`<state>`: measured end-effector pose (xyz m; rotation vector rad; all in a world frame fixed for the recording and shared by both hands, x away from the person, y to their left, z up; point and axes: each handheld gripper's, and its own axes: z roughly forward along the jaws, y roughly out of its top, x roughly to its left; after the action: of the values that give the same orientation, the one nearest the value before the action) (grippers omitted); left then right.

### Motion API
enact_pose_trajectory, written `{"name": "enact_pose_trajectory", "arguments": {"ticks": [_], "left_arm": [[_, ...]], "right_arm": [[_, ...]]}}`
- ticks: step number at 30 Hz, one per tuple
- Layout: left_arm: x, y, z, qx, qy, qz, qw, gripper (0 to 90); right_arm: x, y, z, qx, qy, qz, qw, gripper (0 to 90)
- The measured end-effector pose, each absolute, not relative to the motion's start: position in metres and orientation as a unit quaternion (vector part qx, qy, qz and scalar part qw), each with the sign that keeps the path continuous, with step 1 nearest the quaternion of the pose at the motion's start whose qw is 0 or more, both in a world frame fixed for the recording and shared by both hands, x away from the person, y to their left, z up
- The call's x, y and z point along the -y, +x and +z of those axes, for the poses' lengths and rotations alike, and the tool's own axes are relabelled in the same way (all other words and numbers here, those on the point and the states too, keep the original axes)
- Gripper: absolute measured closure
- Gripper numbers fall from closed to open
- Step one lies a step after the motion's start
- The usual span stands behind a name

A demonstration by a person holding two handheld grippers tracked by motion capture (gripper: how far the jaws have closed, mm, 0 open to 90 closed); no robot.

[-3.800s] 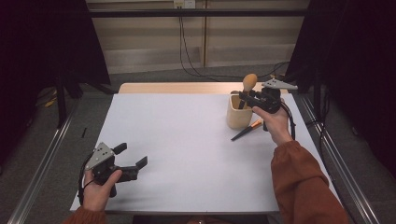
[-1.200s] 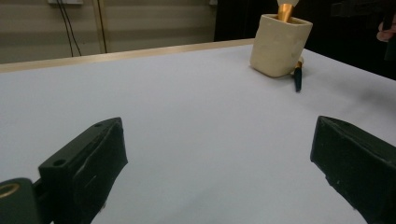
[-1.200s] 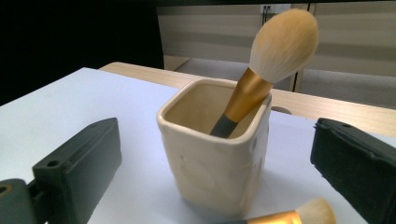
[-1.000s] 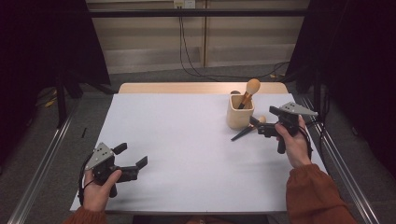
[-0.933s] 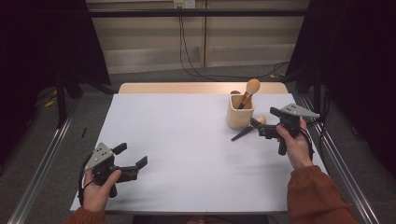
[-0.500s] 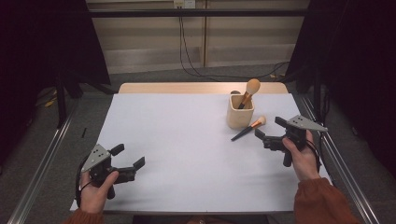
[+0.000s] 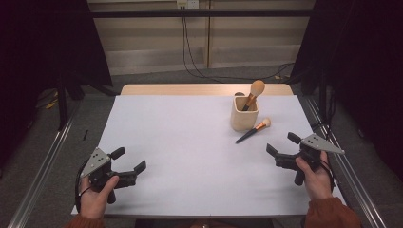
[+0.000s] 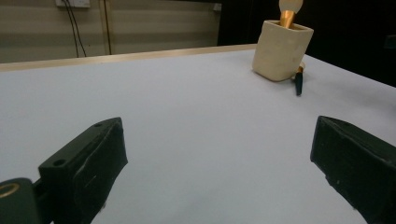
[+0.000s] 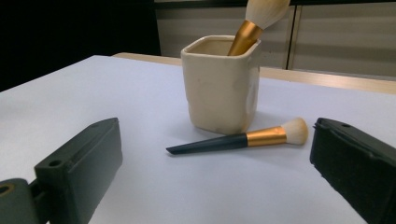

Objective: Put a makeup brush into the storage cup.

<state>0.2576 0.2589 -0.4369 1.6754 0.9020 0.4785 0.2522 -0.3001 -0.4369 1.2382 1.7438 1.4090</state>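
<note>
The table (image 7: 190, 142) is taking up the middle of the high view, white and bare. The cup (image 7: 244, 113) is standing upright at upper right of centre, a thick-walled ceramic-looking thing, probably heavy enough to stay put if nudged. A big brush (image 7: 253, 94) is leaning inside it, head up.

The small brush (image 7: 253, 131) is lying flat just beside the cup's base, bristles toward the right edge, dark handle tip pointing lower left. It is looking light and stiff, likely to roll or skid; the dark handle (image 9: 210, 143) near the gold ferrule is seeming the best place to pinch, sparing the soft bristles.

The right gripper (image 7: 283, 148) is hovering at lower right, jaws wide apart and empty. The left gripper (image 7: 129, 160) is sitting at lower left, jaws likewise spread.
</note>
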Motion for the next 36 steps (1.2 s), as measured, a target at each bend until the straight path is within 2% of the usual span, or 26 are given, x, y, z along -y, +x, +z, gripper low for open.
{"name": "enact_pose_trajectory", "arguments": {"ticks": [17, 27, 36], "left_arm": [[-0.262, 0.252, -0.436, -0.384, 0.705, 0.209, 0.558, 3.5], [-0.259, 0.252, -0.435, -0.378, 0.710, 0.212, 0.555, 3.5], [-0.259, 0.253, -0.436, -0.379, 0.709, 0.211, 0.556, 3.5]], "right_arm": [[0.311, 0.210, -0.450, -0.641, 0.479, 0.528, 0.285, 2.1], [0.312, 0.211, -0.450, -0.641, 0.474, 0.532, 0.286, 1.7], [0.311, 0.216, -0.451, -0.642, 0.475, 0.538, 0.269, 0.8]]}}
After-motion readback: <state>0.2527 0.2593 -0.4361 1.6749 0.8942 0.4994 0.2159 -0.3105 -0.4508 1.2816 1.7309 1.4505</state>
